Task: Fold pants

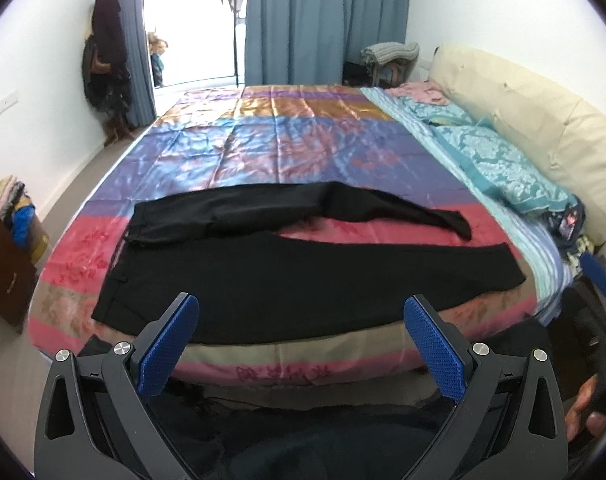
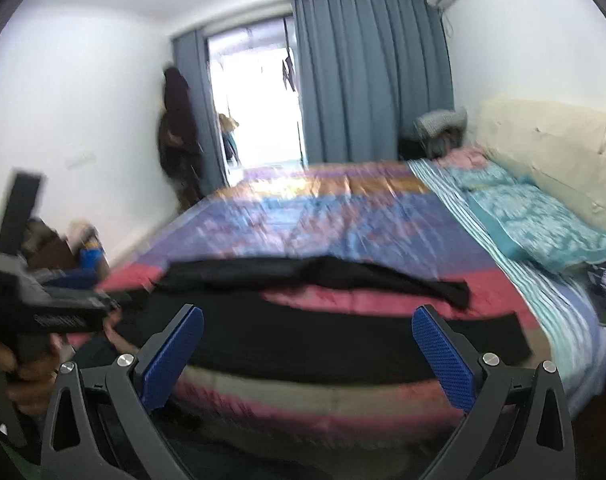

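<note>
- The black pants (image 1: 263,272) lie spread on the near part of the bed, on a shiny bedspread (image 1: 263,140) striped in pink, purple, blue and gold
- Their waistband is at the left of the left wrist view; the legs run off to the right
- The nearer leg lies flat and wide, ending near the bed's right edge; the farther leg is narrower, a little rumpled, and angles away from it, so a wedge of pink cover shows between the two
- The left gripper (image 1: 301,320) hangs in front of the near edge of the bed, its jaws spread wide with nothing between them; the blue textured pads (image 1: 169,344) touch no cloth
- The right gripper (image 2: 307,332) is also held before the near edge, jaws wide apart and empty; its view is blurred
- In the right wrist view the other gripper's dark body shows at the left edge, held by a hand (image 2: 27,376)
- In the left wrist view fingertips of the person's other hand (image 1: 587,412) show at the lower right
- Teal patterned pillows (image 1: 499,164) lie along the right side of the bed against a cream padded headboard (image 1: 543,120)
- Blue-grey curtains (image 1: 327,20) hang at the far wall beside a bright open doorway
- Dark clothes (image 1: 105,48) hang on the left wall, and a brown drawer unit (image 1: 3,276) stands at the left
</note>
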Tool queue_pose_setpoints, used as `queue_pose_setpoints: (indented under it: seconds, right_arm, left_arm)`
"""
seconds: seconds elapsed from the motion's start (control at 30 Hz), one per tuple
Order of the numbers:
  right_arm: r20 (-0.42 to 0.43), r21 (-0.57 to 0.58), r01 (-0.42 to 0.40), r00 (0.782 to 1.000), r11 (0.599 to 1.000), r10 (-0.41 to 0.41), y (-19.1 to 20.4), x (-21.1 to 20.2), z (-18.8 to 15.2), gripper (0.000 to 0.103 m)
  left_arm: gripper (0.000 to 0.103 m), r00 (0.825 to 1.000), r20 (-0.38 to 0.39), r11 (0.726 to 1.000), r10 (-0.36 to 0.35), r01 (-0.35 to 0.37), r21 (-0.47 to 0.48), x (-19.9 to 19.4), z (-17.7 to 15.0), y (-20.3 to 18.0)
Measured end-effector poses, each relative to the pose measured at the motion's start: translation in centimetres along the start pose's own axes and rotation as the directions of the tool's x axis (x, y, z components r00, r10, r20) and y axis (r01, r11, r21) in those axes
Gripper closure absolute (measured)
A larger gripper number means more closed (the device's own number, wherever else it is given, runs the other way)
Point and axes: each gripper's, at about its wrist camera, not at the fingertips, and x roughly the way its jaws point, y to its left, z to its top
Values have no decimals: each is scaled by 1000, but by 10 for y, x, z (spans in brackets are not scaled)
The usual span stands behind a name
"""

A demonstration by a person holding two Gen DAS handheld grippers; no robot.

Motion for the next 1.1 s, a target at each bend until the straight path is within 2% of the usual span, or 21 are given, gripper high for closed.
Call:
queue_pose_setpoints:
  seconds: [0.07, 0.13, 0.17, 0.2, 0.23, 0.27, 0.37, 0.43, 0.5, 0.53, 0.57, 0.6, 0.67, 0.8, 0.9, 0.93, 0.97, 1.0, 1.03, 1.07, 1.1]
  right_arm:
    - [70, -16, -47, 996, 999, 48, -1, 7, -3, 0]
    - [59, -47, -74, 995, 996, 77, -2, 29, -11, 0]
    - [-20, -53, -88, 996, 995, 87, -4, 49, -15, 0]
    - [-183, -58, -99, 979, 993, 87, -5, 80, -27, 0]
    - [-293, -65, -98, 953, 993, 75, -8, 104, -37, 0]
    - [-320, -75, -71, 947, 995, 43, -15, 119, -47, 0]
    - [-297, -81, 6, 955, 997, -30, -55, 141, -50, 0]
    - [-297, -46, 102, 948, 994, -111, -117, 166, -42, 0]
    - [-358, -5, 190, 916, 982, -179, -175, 195, -35, 0]
    - [-430, 17, 251, 876, 968, -220, -213, 219, -33, 0]
    - [-495, 24, 297, 833, 954, -247, -246, 241, -32, 5]
    - [-519, 26, 302, 819, 953, -245, -262, 253, -31, 16]
    - [-572, -5, 266, 790, 964, -221, -290, 291, -27, 21]
    - [-566, -197, 150, 790, 969, -237, -282, 336, -23, 23]
    - [-546, -360, 92, 786, 928, -290, -271, 371, -32, 25]
    - [-545, -423, 79, 774, 903, -322, -268, 385, -39, 28]
    - [-555, -485, 63, 749, 872, -363, -265, 399, -45, 42]
    - [-572, -509, 51, 727, 859, -381, -273, 407, -49, 68]
    - [-602, -518, 25, 700, 855, -385, -277, 416, -49, 80]
    - [-620, -498, 4, 698, 867, -358, -280, 418, -40, 96]
    - [-631, -463, 1, 702, 886, -331, -286, 420, -23, 97]
  left_arm:
    - [0, 1000, 8, 1000, 17, -17, -3, 5, 2, 0]
    - [0, 999, 8, 999, 35, -35, -7, 12, 5, 0]
    - [0, 999, -1, 999, 44, -44, -8, 19, 6, -1]
    - [0, 999, -14, 999, 47, -47, -9, 24, 7, 0]
    - [0, 998, -30, 999, 48, -49, -9, 30, 8, -1]
    - [1, 998, -49, 999, 49, -49, -8, 36, 8, -2]
    - [1, 996, -73, 998, 59, -59, 5, 47, 8, -3]
    - [1, 994, -84, 997, 73, -73, 11, 55, 8, -2]
    - [1, 990, -115, 997, 78, -78, 6, 66, 7, -1]
    - [1, 988, -132, 997, 77, -78, 0, 72, 6, 0]
    - [1, 987, -145, 997, 75, -77, -5, 75, 7, 2]
    - [1, 985, -157, 997, 77, -79, -8, 79, 7, 2]
    - [1, 981, -173, 996, 90, -92, -5, 86, 7, 2]
    - [1, 969, -203, 990, 138, -139, 9, 99, 8, 1]
    - [1, 959, -246, 989, 142, -146, 4, 112, 7, 4]
    - [1, 956, -257, 989, 140, -145, 1, 116, 7, 4]
    - [1, 954, -265, 989, 140, -145, 1, 118, 7, 6]
    - [1, 951, -272, 989, 144, -149, 4, 121, 7, 6]
    - [1, 949, -277, 988, 152, -155, 9, 123, 7, 5]
    - [1, 948, -279, 987, 156, -159, 12, 125, 7, 7]
    - [1, 946, -283, 987, 159, -162, 14, 127, 7, 7]
